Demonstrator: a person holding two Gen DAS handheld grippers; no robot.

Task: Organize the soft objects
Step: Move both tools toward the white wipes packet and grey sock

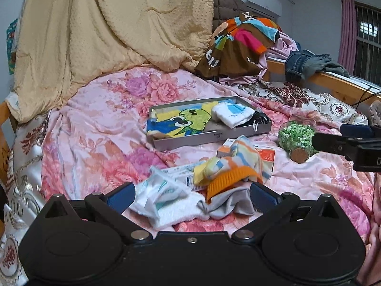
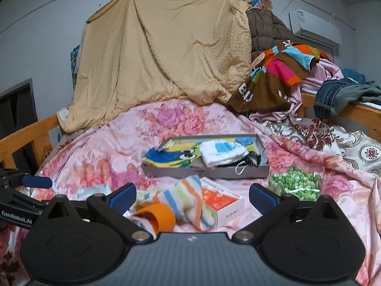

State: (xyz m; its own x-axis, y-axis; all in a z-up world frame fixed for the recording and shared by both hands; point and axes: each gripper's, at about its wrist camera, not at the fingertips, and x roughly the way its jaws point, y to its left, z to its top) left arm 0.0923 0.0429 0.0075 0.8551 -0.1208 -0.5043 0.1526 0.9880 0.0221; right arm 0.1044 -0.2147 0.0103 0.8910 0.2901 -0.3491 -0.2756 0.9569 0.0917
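Knitted and limp, the striped sock point(image 2: 188, 202) with its orange cuff point(image 2: 157, 217) lies on the pink floral bedspread point(image 1: 100, 143) before the grey box point(image 1: 209, 138), between the wide-open, empty right gripper point(image 2: 191, 196); light and floppy, it looks best pinched at the thick cuff, while the left gripper point(image 1: 193, 196) spreads open over a white sock point(image 1: 166, 202).

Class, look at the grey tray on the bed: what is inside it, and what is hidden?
Inside the grey tray lie a cartoon-print towel, a folded white cloth and something dark with a white cord. Whatever lies beneath the cloth is covered.
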